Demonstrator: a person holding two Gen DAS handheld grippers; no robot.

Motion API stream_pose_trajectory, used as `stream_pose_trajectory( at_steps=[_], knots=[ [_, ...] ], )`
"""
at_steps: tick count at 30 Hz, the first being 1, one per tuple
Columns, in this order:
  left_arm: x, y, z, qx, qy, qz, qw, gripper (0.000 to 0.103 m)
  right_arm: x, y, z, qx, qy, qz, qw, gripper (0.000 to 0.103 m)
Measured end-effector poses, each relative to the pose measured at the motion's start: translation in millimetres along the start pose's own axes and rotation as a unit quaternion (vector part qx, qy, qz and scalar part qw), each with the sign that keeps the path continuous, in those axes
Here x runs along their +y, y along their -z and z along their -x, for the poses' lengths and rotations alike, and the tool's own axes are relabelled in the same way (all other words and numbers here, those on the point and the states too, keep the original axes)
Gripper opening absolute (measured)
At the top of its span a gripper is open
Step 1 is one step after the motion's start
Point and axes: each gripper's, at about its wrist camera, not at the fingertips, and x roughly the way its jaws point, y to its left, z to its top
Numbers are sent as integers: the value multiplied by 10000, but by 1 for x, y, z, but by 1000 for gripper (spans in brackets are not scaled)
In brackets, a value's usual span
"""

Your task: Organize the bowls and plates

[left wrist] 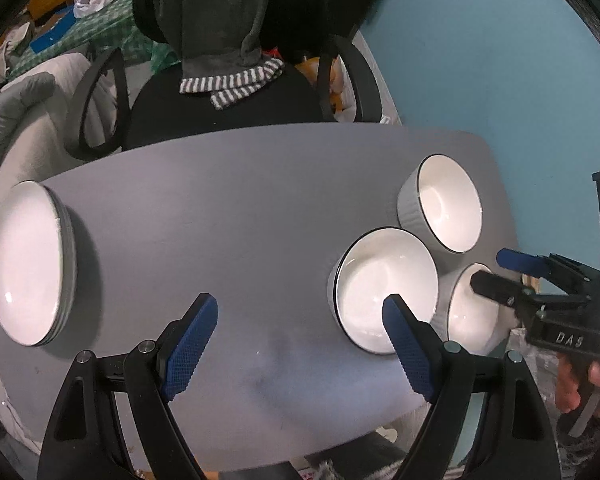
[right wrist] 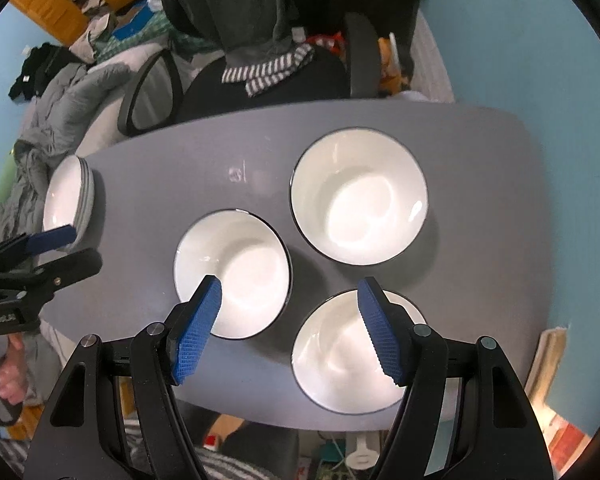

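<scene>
Hovered over the grey table, left gripper and right gripper both spread wide, gripping nothing. Saw three bowls clustered at three o'clock (left wrist view), stacked plates at nine.

Bare tabletop between plates and bowls

White bowls w/ thin black rims, white plates at grey table's left edge, blue cross-hatched gripper pads, grey-white striped cloth behind.
</scene>
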Motion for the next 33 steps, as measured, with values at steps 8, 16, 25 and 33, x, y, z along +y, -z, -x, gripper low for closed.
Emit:
stream_pose_trajectory(
  at_steps=[8,16,25,33],
  knots=[
    [-8,-2,-39,247,-24,-90,9997,86,-4,-2,-33,345,-31,161,9993,70],
    [-13,-3,-64,487,34,-20,9988,86,-2,-2,-51,507,-103,196,9985,70],
    [-9,-8,-77,640,66,160,9978,85,-2,-10,-64,732,-435,50,9964,58],
    [-19,-11,-88,840,157,4,9963,39,0,-14,-79,920,-396,75,9949,28]
  ],
)
